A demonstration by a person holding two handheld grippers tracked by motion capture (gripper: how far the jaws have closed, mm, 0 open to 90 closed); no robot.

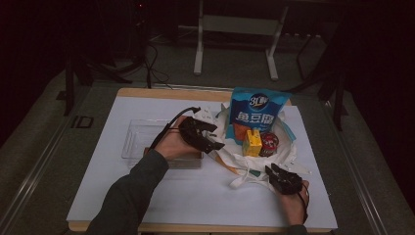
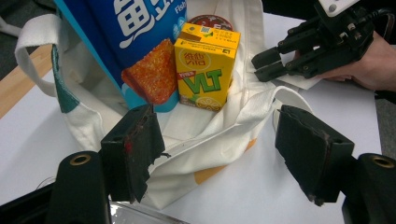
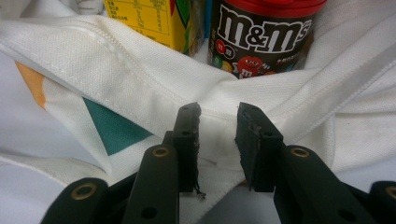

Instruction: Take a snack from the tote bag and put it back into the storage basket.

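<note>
My left gripper hangs just beside the near rim of the white tote bag, its jaws released and spread wide, the cloth edge lying between them without a pad pressing on it. My right gripper is clenched on a fold of that same bag's rim, the fabric pinched between both pads. Inside the bag stand a blue snack pouch, a yellow VLT drink carton just beside it, and a red-lidded M&M's tub next to the carton. A clear plastic tray sits beside the bag on the white table sheet.
</note>
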